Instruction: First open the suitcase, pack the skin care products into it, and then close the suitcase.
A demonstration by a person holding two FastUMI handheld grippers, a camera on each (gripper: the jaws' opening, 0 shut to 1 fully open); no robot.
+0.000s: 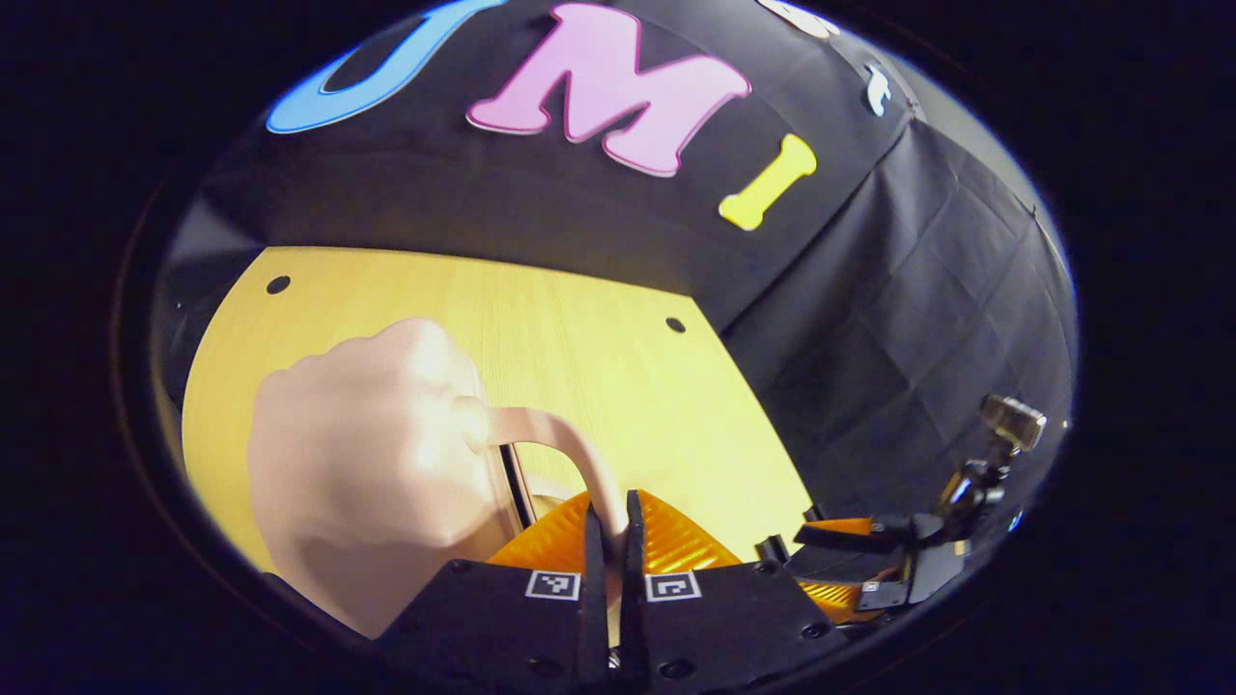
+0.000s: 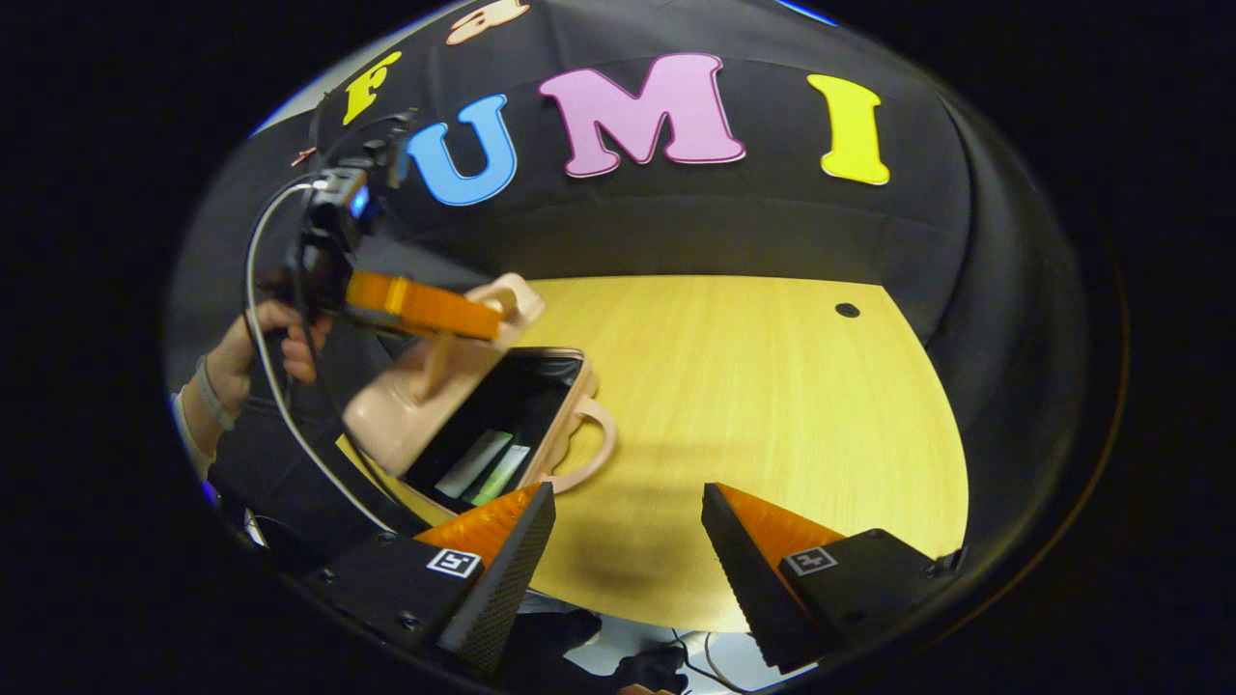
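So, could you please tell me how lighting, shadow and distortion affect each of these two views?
Left gripper view: the pink suitcase lid sits very close, softly blurred and brightly lit, and the table edge bows from fisheye. Right gripper view: a soft shadow falls on the table near the suitcase handle, the suitcase interior is dark, and the right gripper fingers look sharp.
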